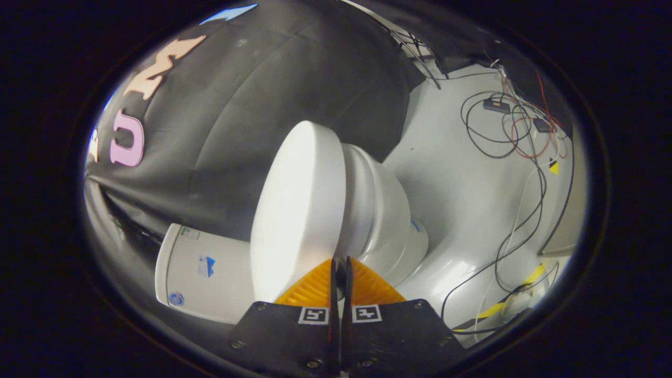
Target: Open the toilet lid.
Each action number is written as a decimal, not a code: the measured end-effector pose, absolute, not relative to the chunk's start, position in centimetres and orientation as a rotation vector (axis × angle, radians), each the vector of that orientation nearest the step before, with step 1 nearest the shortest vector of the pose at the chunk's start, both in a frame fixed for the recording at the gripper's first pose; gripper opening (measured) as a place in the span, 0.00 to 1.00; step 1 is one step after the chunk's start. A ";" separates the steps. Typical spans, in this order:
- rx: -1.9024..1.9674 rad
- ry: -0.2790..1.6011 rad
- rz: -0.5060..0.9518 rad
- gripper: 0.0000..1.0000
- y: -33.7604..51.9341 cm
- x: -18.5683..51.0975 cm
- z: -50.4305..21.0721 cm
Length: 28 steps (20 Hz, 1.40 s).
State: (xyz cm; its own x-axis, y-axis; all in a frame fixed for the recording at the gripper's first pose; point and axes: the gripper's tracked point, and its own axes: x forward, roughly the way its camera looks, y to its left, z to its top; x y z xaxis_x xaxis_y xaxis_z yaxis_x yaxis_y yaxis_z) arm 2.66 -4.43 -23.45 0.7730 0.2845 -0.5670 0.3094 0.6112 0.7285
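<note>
1. Right ahead of the gripper (340, 261) stands the toilet (383, 215), the biggest thing. The picture is turned on its side, so the toilet's top faces toward the black cloth wall (236, 105) and its foot sits on the pale floor (462, 178) on the other side.
2. Next is the toilet lid (296, 210). It is a big white oval. It lies down flat on the seat, so it is closed. Its long way runs from the fingertips out and away from them. Its flat top faces the cloth wall. Its near edge is just in front of the fingertips, maybe touching them; I cannot tell.
3. Beside the lid, on the cloth wall side and near the fingers, is the white tank (205, 273). It has small stickers on it.
4. The gripper's two fingers are pressed close together with only a thin slit between them. Nothing is held between them. The tips point at the near edge of the lid, where lid and seat meet.
5. Beyond the toilet, thin wires (504, 131) in black, red and white lie in loops on the floor. They are well apart from the fingers.
6. Some yellow and black tape (530, 278) is stuck on the floor near the wires.
</note>
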 end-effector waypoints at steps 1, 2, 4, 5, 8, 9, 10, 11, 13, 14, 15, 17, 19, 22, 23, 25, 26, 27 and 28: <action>0.905 0.707 -0.007 0.02 -4.5 2.6 -22.9; 0.882 0.693 -0.002 0.02 -4.4 2.6 -22.3; 0.862 0.662 0.014 0.02 -3.8 2.6 -20.7; 0.866 0.652 0.024 0.02 -3.5 2.5 -20.0; 0.866 0.624 0.067 0.02 -3.0 2.3 -18.3; 0.864 0.615 0.086 0.02 -2.8 2.2 -17.7; 0.868 0.601 0.102 0.02 -2.6 2.2 -17.0; 0.869 0.589 0.119 0.02 -2.2 2.2 -16.4; 0.864 0.563 0.150 0.02 -1.7 2.0 -14.8; 0.854 0.553 0.163 0.02 -1.4 2.0 -14.2; 0.842 0.540 0.173 0.02 -1.1 1.9 -13.5; 0.830 0.515 0.193 0.02 -0.6 1.9 -12.3; 0.827 0.491 0.210 0.02 0.1 1.7 -11.1; 0.826 0.472 0.221 0.02 0.6 1.5 -10.0; 0.817 0.467 0.228 0.02 0.8 1.5 -9.8; 0.793 0.456 0.239 0.02 1.2 1.5 -9.2; 0.783 0.449 0.245 0.02 1.3 1.5 -8.8; 0.774 0.442 0.251 0.02 1.7 1.4 -8.4; 0.761 0.436 0.257 0.02 2.0 1.4 -8.1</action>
State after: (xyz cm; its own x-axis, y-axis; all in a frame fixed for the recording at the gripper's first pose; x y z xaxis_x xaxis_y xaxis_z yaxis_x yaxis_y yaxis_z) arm 1.38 1.98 -8.11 0.8807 0.3775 -0.2861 -0.0685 0.6992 0.7116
